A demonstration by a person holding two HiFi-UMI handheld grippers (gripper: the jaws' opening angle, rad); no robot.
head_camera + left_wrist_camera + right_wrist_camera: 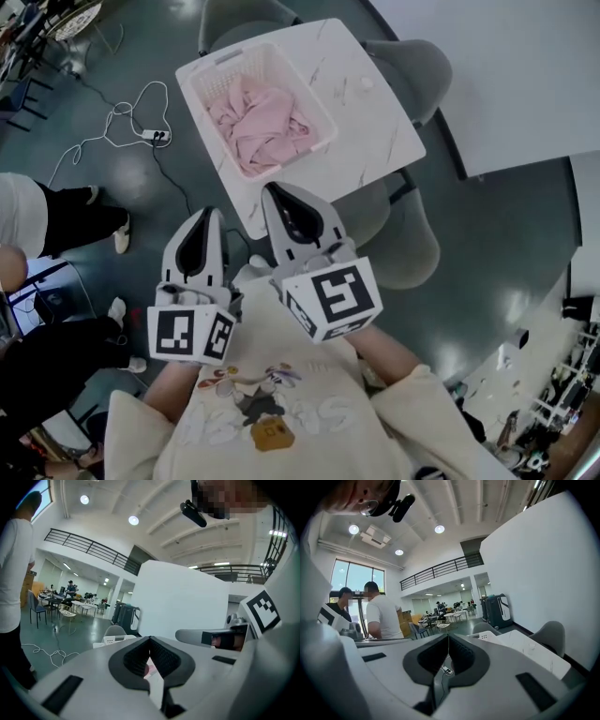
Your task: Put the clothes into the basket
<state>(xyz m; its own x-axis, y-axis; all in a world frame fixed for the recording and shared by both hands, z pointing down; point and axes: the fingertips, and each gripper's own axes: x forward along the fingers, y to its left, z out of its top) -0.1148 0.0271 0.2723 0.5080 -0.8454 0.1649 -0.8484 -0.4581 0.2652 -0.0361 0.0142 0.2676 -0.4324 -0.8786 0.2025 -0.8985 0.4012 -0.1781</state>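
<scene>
Two hand-held grippers, both clamped fully together on nothing. Left hand-held gripper and right hand-held gripper held up near the chest, by the near corner of the white marble-patterned square table, well apart from the load. Same reading in each gripper view: jaws meeting in a thin line, with only the room beyond them.

Pink crumpled fabric clothes heaped inside the white perforated plastic basket, which stands on the far-left part of the table. No other garment visible on the table or on the grey floor in the head view.

Judged done, or all but done: clothes in, nothing carried, nothing more to fetch as far as can be seen. At most, still to lower both hand-held grippers.
</scene>
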